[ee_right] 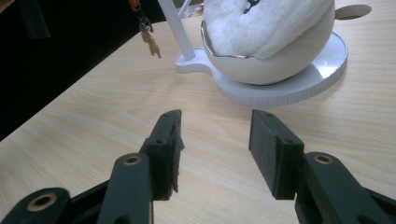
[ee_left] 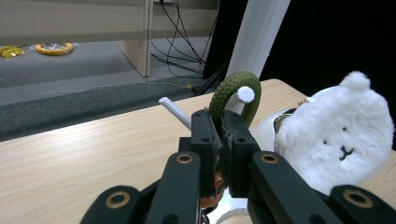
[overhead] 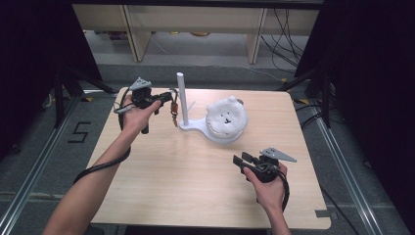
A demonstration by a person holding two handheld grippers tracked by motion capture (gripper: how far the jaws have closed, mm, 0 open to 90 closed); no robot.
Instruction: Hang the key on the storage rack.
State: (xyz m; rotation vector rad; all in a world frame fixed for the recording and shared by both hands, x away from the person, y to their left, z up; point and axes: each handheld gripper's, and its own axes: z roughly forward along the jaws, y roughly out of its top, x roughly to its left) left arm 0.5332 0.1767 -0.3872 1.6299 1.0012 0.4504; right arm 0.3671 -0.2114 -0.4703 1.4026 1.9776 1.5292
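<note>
We start with the counter [overhead: 161, 181], a pale wooden top. Toward its far side, around one o'clock from the middle, stands a white stand [overhead: 195, 126] with a round dish base, a white bowl on it and a fluffy white bear [overhead: 226, 116] lying in the bowl. From the narrow end of the base an upright white post [overhead: 181, 98] rises, with a thin side peg [ee_left: 175, 111] sticking out of it.

Our left hand-held gripper [overhead: 169, 100] hovers at about eleven o'clock, just beside the post. Its jaws are pressed together on a green braided cord loop [ee_left: 233, 91] (a keychain, by the look of it), and a small orange charm [overhead: 173, 113] dangles below the jaws, clear of the counter. In the left gripper view the loop arches up right in front of the post, close to the peg.

Our right hand-held gripper [overhead: 243, 159] sits at four o'clock, near the counter's near right part, well apart from the stand. Its jaws are spread, with only bare wood between them.
</note>
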